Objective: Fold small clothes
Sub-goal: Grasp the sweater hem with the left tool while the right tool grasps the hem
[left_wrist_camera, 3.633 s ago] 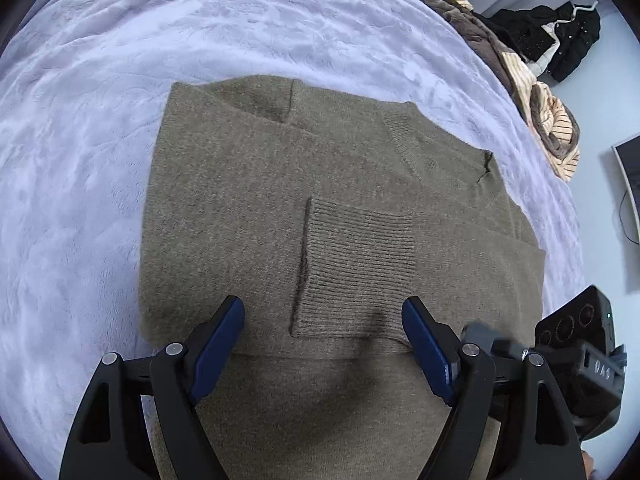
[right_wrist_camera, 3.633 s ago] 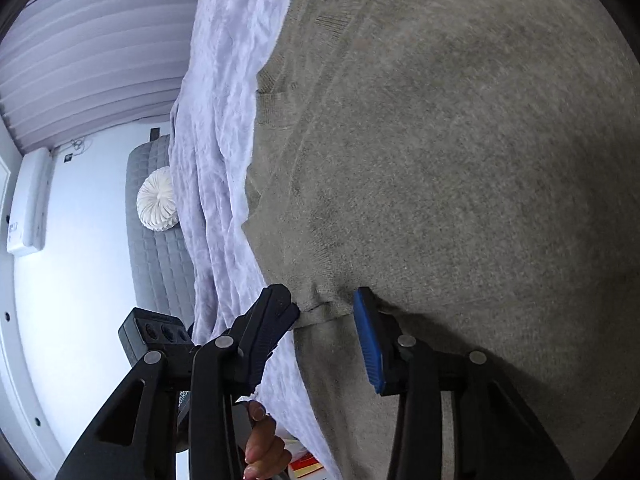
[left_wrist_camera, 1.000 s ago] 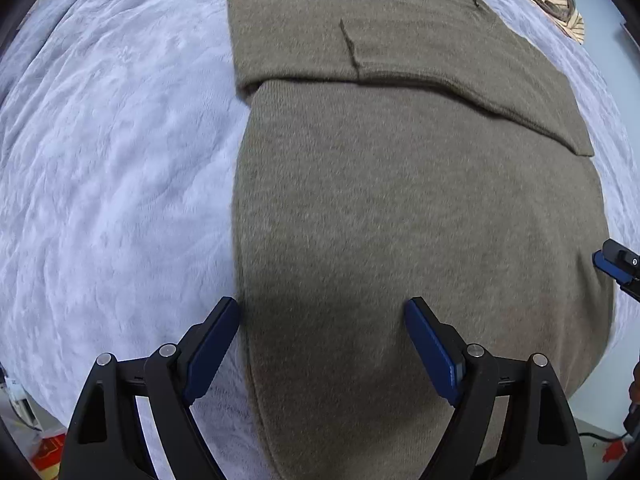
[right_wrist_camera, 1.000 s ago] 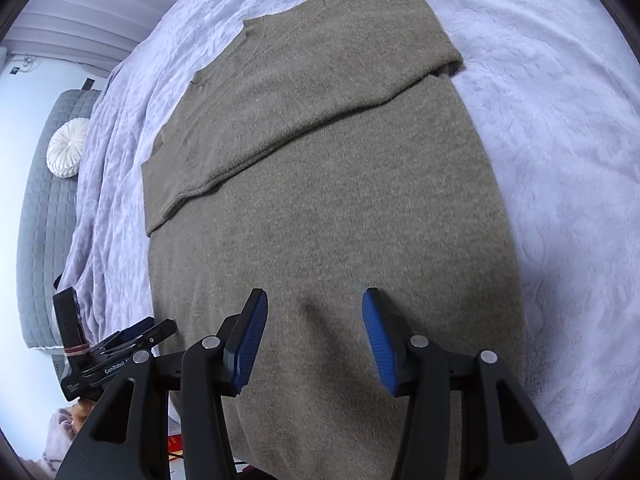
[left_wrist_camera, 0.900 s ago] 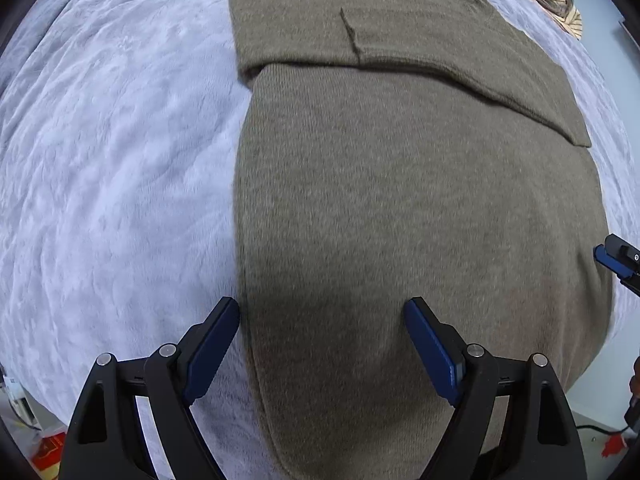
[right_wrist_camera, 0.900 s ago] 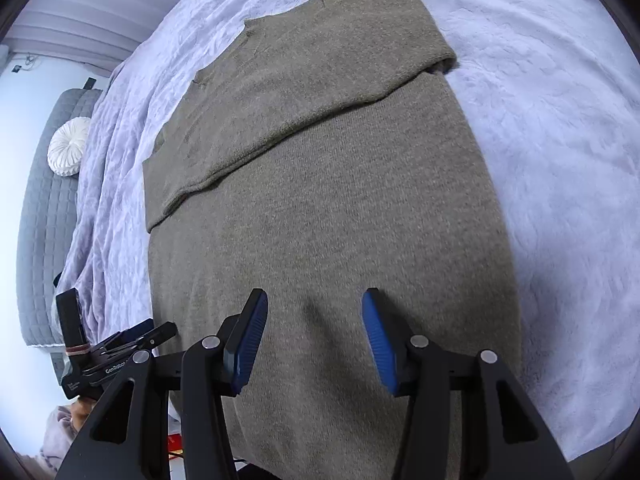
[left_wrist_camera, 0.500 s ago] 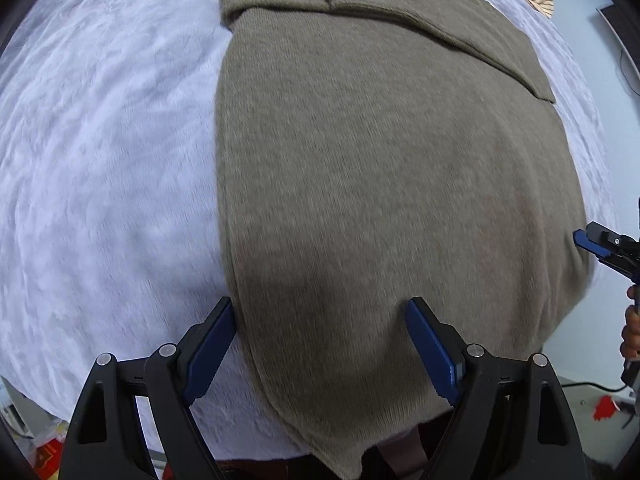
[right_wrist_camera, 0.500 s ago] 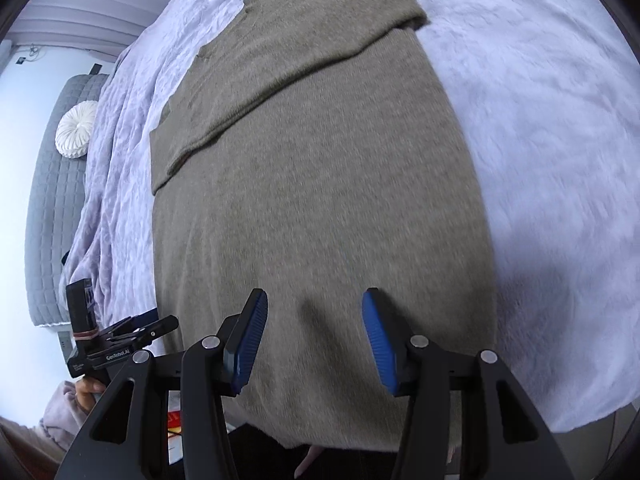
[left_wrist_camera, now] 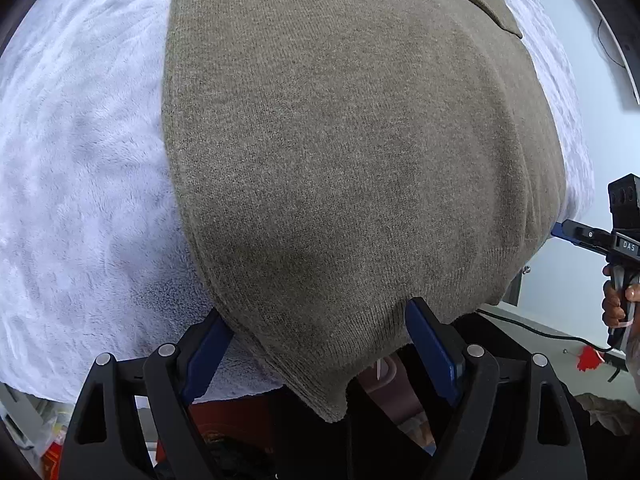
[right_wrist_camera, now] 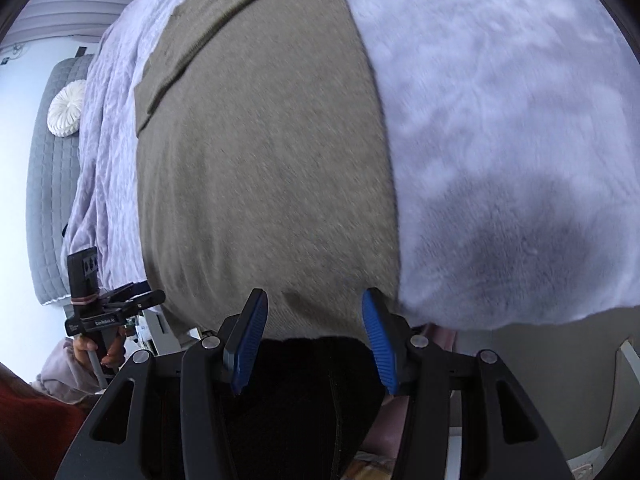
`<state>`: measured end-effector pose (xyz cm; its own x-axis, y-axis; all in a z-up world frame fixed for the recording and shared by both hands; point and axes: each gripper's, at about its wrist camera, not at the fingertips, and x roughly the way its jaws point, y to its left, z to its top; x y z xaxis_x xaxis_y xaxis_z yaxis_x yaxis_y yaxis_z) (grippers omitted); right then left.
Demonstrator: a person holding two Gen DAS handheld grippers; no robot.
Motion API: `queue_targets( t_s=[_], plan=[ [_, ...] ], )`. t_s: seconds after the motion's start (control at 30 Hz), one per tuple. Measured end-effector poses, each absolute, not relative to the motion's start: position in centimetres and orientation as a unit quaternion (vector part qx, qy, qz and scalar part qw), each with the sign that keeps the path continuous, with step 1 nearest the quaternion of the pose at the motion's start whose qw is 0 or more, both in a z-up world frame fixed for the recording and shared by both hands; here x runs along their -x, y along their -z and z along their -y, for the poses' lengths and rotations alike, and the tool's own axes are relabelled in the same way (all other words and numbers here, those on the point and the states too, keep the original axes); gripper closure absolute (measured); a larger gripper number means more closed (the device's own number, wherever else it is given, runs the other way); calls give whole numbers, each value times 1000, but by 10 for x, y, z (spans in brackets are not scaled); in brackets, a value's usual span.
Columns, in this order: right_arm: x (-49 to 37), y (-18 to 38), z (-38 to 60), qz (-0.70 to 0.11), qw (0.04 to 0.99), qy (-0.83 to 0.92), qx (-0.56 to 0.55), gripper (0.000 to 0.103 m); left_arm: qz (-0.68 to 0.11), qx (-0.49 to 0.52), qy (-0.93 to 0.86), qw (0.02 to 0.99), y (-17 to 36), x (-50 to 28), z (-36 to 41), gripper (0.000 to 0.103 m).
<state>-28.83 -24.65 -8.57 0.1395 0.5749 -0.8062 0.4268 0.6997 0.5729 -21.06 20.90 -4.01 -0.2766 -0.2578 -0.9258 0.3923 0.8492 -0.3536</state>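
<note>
Olive-brown knit sweater (left_wrist_camera: 352, 152) lies flat on the bed, on a pale lavender plush blanket (left_wrist_camera: 72, 184). Its hem end reaches the near edge of the bed and hangs slightly over it. At the far end of the sweater a sleeve is folded across the body; its edge shows as a diagonal line in the right wrist view (right_wrist_camera: 208, 28).

Left gripper (left_wrist_camera: 320, 344): fingers wide apart, straddling the sweater's near hem corner, which droops to a point between them. The left blue pad (left_wrist_camera: 208, 356) sits at the sweater's side edge, the right one against the hem; no pinch on the fabric is visible. Seen from the right wrist view, this gripper (right_wrist_camera: 136, 300) sits just off the sweater's left hem corner, held by a hand (right_wrist_camera: 100, 350) in a pale sleeve.

Right gripper (right_wrist_camera: 314, 336): fingers apart at a moderate gap, poised at the sweater's hem near its right corner, with dark clothing showing between them below the hem. Nothing is clamped. In the left wrist view it (left_wrist_camera: 576, 236) appears beside the sweater's right edge.

A grey quilted headboard (right_wrist_camera: 48, 184) with a white round cushion (right_wrist_camera: 66, 108) stands beyond the sweater, to its left.
</note>
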Motion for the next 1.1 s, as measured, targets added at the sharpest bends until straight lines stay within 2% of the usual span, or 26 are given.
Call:
queue_targets(
  t_s=[0.23, 0.53, 0.6, 0.63, 0.67, 0.7, 0.73, 0.9, 1.1],
  plan=[
    [294, 94, 244, -666, 635, -76, -384, 50, -759, -46, 259, 596, 47, 193, -170, 18],
    [288, 116, 230, -664, 628, -80, -397, 49, -763, -16, 269, 587, 59, 203, -166, 18],
    [285, 122, 225, -666, 618, -91, -408, 48, -764, -4, 272, 585, 60, 198, -171, 31],
    [284, 124, 223, -664, 611, -96, -420, 55, -764, -5, 273, 585, 60, 199, -171, 53],
    [284, 124, 222, -660, 606, -102, -432, 63, -764, -7, 277, 583, 60, 199, -171, 75],
    [285, 124, 222, -658, 603, -106, -438, 83, -766, 3, 288, 575, 60, 198, -171, 84],
    [285, 121, 221, -654, 603, -111, -443, 89, -767, 20, 298, 568, 58, 197, -171, 89],
    [279, 90, 222, -596, 612, -156, -495, 95, -743, 79, 332, 576, 32, 184, -172, 89],
    [241, 66, 234, -514, 643, -169, -542, 95, -708, 128, 335, 609, 15, 148, -171, 89]
  ],
)
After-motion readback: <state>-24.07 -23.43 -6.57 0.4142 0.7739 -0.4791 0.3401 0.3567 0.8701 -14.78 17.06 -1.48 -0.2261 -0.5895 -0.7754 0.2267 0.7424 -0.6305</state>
